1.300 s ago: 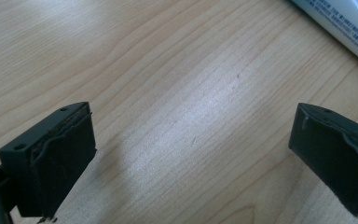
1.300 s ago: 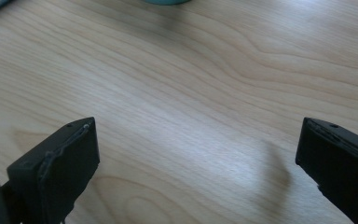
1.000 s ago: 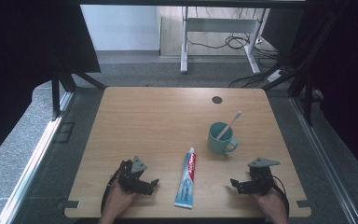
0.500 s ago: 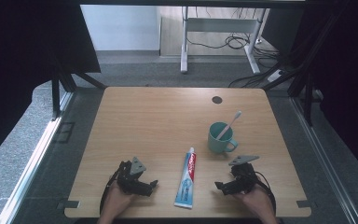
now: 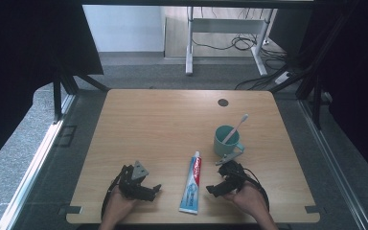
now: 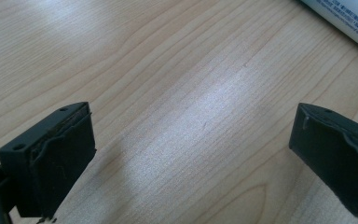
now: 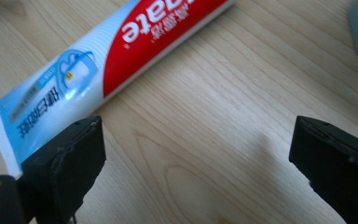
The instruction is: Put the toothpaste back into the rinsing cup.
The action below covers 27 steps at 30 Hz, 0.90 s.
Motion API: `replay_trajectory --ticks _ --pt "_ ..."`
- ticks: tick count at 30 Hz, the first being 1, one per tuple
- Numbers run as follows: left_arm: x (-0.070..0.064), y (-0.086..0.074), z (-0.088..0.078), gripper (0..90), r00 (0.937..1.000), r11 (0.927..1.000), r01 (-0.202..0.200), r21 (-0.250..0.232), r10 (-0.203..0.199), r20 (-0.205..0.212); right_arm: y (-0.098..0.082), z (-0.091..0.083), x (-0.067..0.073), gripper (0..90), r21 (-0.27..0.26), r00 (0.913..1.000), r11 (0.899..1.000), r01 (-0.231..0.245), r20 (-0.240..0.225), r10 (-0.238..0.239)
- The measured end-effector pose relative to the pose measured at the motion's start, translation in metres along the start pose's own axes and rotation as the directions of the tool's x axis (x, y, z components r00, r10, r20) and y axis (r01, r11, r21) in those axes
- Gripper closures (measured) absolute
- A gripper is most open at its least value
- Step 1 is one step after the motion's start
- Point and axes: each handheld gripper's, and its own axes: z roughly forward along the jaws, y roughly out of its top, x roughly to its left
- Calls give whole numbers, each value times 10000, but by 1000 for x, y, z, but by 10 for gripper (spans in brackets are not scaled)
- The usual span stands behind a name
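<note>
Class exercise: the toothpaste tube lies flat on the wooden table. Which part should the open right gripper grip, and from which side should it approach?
Probably the mid-body of the red, white and blue toothpaste tube, from above with the jaws across its narrow width. It lies flat, cap pointing away from the person, beside the right gripper, whose jaws are spread wide. The flat crimped end nearest the person offers little to grip.

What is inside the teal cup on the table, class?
A white toothbrush stands in the teal cup, leaning right, its upper end poking above the rim. Its lower end is hidden by the cup wall, as is anything else inside.
</note>
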Motion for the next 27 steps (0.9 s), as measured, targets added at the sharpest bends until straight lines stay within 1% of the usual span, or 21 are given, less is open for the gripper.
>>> replay_trajectory --ticks 3,7,10,11,16,18,21,24,27 --pt "0 0 0 5 10000 10000 -16 18 16 -16 8 3 4 56 304 9999 9994 142 -49 -141" --pt "0 0 -1 5 10000 10000 -41 15 41 -29 20 7 9 65 934 9996 9952 286 -14 -286" --pt "0 0 -1 5 10000 10000 -56 28 56 -32 28 12 13 64 1454 9990 9884 439 -67 -434" --pt "0 0 -1 5 10000 10000 -59 35 59 -31 31 14 15 65 1636 9985 9850 552 -67 -549" --pt "-1 1 -1 5 10000 9999 -89 80 89 -26 43 19 24 67 2272 9974 9712 712 -111 -705" --pt "-1 1 -2 4 9999 9999 -100 67 100 -18 49 22 28 67 2523 9973 9650 718 -23 -736" --pt "-1 1 -2 4 9999 9999 -101 62 101 -17 57 25 32 67 2807 9972 9572 707 42 -748" --pt "-1 1 -2 5 9999 9999 -98 92 99 -25 65 28 38 69 2912 9979 9547 607 56 -652" --pt "-1 1 -2 5 9999 9999 -105 86 105 -26 72 32 42 73 3039 9975 9506 633 107 -698"
